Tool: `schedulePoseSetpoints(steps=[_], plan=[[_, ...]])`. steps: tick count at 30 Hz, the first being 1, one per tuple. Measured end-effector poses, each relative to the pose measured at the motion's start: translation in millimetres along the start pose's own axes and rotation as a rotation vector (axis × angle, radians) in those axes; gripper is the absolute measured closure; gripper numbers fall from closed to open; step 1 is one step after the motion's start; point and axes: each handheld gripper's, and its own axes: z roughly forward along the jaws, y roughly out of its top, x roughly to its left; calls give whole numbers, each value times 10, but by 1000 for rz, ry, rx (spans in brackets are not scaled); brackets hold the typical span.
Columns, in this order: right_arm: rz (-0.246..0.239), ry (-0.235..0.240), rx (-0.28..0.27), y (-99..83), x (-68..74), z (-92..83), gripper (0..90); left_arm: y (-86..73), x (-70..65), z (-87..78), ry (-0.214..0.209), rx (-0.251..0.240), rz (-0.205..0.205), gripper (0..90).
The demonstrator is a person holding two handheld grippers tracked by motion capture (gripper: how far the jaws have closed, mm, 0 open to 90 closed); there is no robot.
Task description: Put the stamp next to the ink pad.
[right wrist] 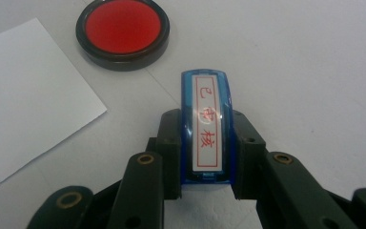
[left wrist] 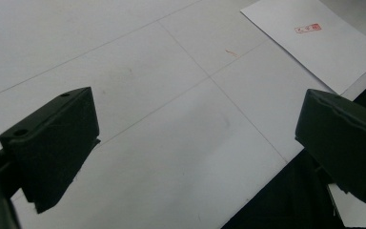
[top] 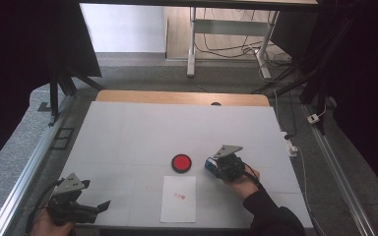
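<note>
My right gripper [right wrist: 205, 124] is shut on a blue stamp [right wrist: 206, 121] with a white label and red characters; it sits low over the white table. In the high view that gripper [top: 215, 165] and the blue stamp [top: 210, 164] are just right of the round red ink pad [top: 181, 162]. The ink pad [right wrist: 122, 29] lies ahead and to the left of the stamp. A white paper sheet [top: 178, 198] with a small red stamp mark [top: 179, 196] lies in front of the pad. My left gripper [top: 101, 208] rests at the table's near left corner, open, with nothing between its fingers [left wrist: 52, 143].
The paper sheet [left wrist: 314, 43] with its red mark [left wrist: 308, 28] lies ahead of the left gripper. The table's near edge [left wrist: 267, 191] runs close under the left gripper. A wooden table edge [top: 182, 97] lies at the far side, with a metal rail [top: 24, 172] along the left.
</note>
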Motion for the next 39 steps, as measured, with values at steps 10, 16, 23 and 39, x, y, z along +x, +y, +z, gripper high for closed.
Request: schedulePoseSetpoints(steps=[10,16,23,39], plan=[[6,1,4,-3,0,7,670,1,-1,2,-1,1,0,11],[13,7,-9,1,-10,-8,620,2,-1,4,-1,3,0,11],[22,8,-23,9,-10,-37,564,1,-1,4,-1,3,0,11],[123,26,-95,18,-74,-231,255,-1,-3,1,-2,2,2,12]])
